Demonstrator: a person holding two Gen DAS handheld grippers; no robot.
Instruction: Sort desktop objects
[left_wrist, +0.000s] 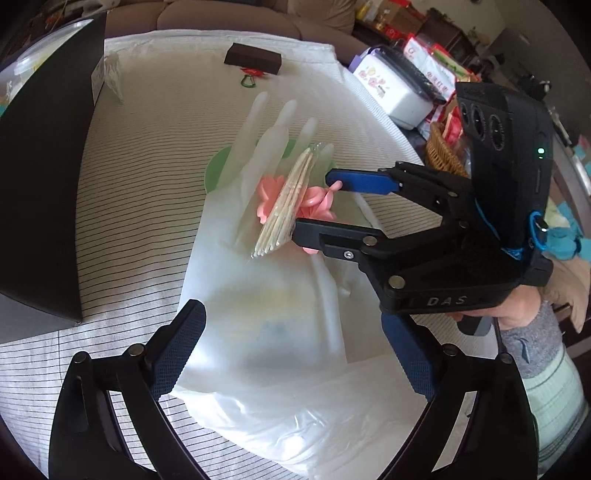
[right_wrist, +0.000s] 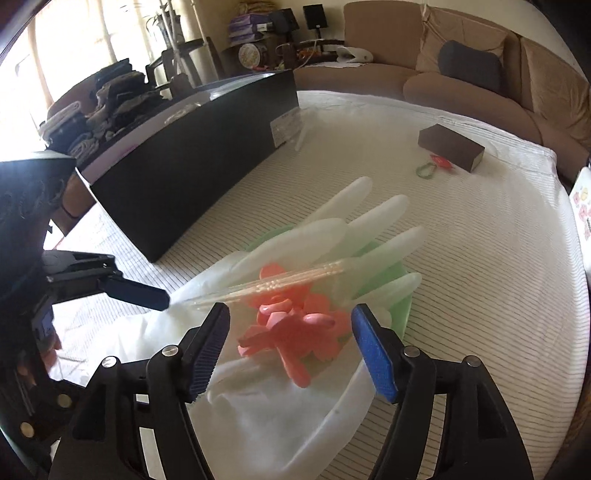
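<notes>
The letters "DAS" stand raised on the black body of the right claw (left_wrist: 312, 206), at the right of the left wrist view. Red and white packets (left_wrist: 439, 70) at the upper right carry printed characters, too small to read. A white label (right_wrist: 284, 127) on the black box (right_wrist: 192, 166) is unreadable.

Counts: 1 white rubber glove (right_wrist: 332, 236), 1 green plate (right_wrist: 397, 291) under it, 1 clear pack of toothpicks (left_wrist: 284, 206), 1 pink flower-shaped clip (right_wrist: 291, 325), 1 brown sponge block (right_wrist: 450, 146) at 1 o'clock, 1 green-red keyring (right_wrist: 436, 164), 1 black box (right_wrist: 192, 162) at 10 o'clock, 2 grippers.
</notes>
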